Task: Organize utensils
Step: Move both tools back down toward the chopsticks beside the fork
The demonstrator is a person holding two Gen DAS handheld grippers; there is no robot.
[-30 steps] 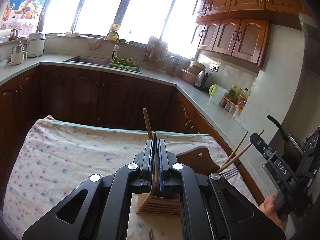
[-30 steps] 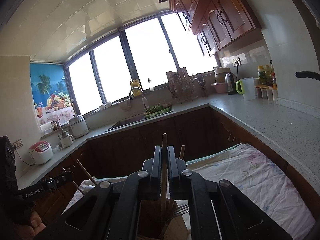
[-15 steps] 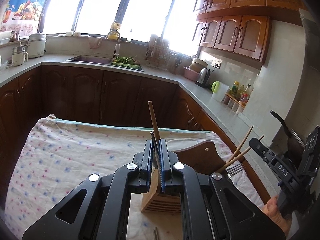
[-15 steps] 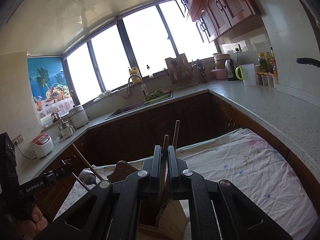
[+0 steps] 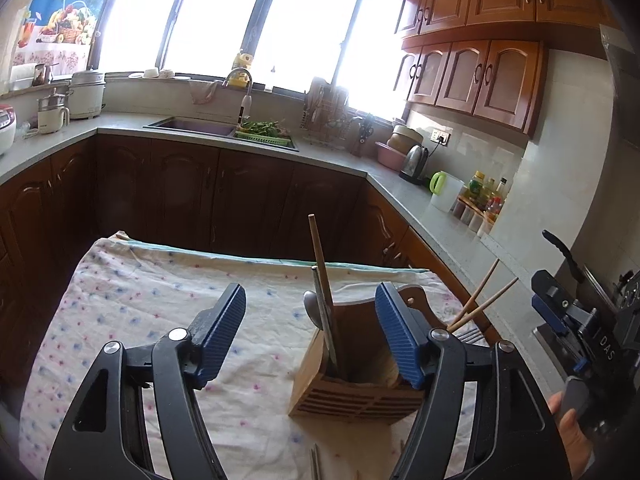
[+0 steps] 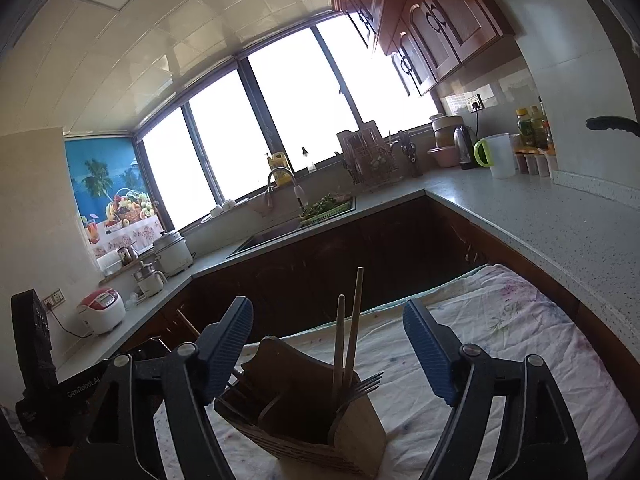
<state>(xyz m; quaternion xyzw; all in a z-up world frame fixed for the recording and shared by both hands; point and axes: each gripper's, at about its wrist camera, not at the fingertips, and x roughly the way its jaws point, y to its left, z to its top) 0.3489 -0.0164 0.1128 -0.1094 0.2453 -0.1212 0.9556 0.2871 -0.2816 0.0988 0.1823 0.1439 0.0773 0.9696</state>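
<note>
Slatted wooden caddy (image 5: pixel 354 394) holds slim round chopsticks (image 6: pixel 347 340).

A floral cloth (image 5: pixel 140 304) is covering the tabletop (image 6: pixel 600 336); a wooden utensil holder (image 5: pixel 356 392) is standing on it, near right.

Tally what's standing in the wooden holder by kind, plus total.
Wooden chopsticks: 3
Metal stick: 1
Spoon: 1
Forks: at least 1; the tines overlap, so an exact count is unclear
Total in the holder: at least 6
</note>
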